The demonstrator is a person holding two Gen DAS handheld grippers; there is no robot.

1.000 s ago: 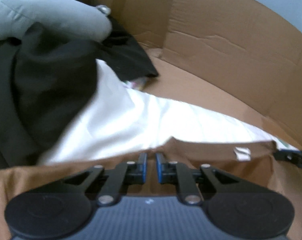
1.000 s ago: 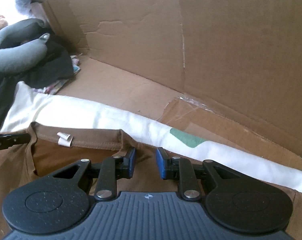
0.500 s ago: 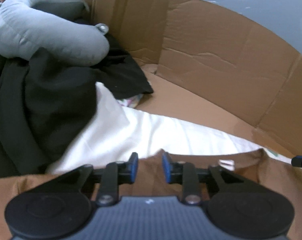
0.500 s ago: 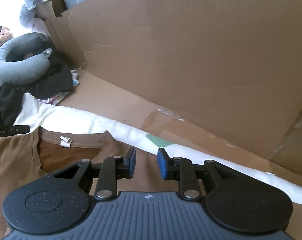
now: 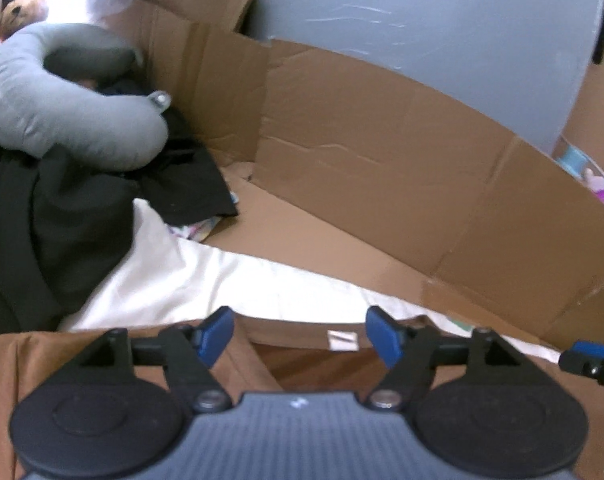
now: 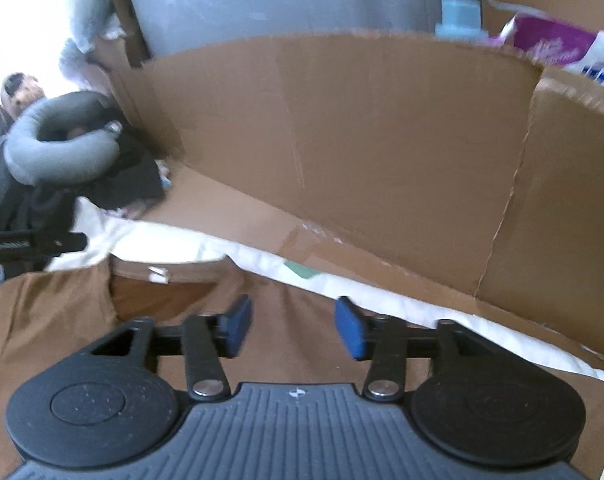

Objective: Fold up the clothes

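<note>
A brown T-shirt (image 5: 61,356) (image 6: 53,312) lies flat on a white sheet (image 5: 205,284) (image 6: 382,292), its collar with a small white label (image 5: 342,339) (image 6: 159,275) facing the cardboard wall. My left gripper (image 5: 300,338) hovers open above the collar, nothing between its blue pads. My right gripper (image 6: 293,326) is open too, above the shirt's shoulder to the right of the collar. Each gripper's tip shows at the edge of the other's view.
A tall cardboard wall (image 5: 382,152) (image 6: 342,128) bounds the far side. At the left sit a pile of black clothes (image 5: 61,232) and a grey neck pillow (image 5: 61,120) (image 6: 57,152). Bottles and packages (image 6: 542,40) stand behind the cardboard.
Both grippers have opened, releasing the brown shirt's collar edge, and have lifted and drawn back. The shirt now rests flat on the sheet.
</note>
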